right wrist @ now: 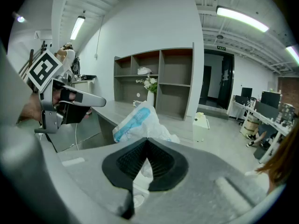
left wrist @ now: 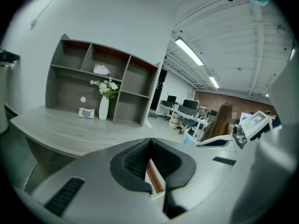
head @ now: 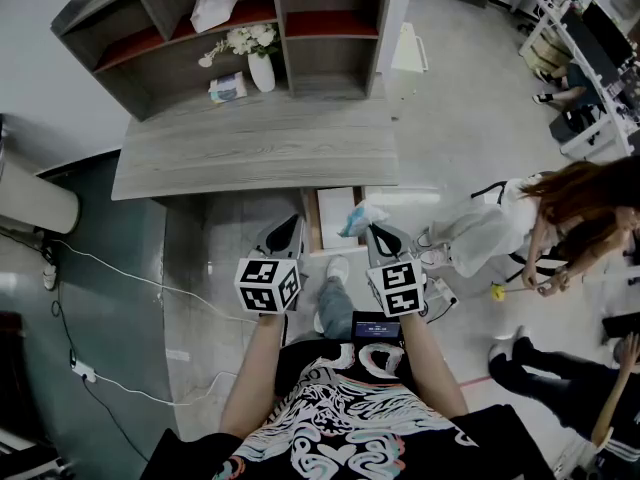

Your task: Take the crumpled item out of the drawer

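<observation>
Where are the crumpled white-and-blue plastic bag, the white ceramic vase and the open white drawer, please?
Crumpled white-and-blue plastic bag (right wrist: 134,122): right gripper view, blue print.
White ceramic vase (head: 261,72): head view, body.
Open white drawer (head: 333,213): head view, bare floor.

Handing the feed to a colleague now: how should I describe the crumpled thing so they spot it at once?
Start at the grey desk, then drop to the open drawer under its front edge. Just over the drawer's right side, a crumpled plastic bag is pinched in the right gripper. Unlike the plain white bundle on the shelf, it carries a light blue stripe.
</observation>
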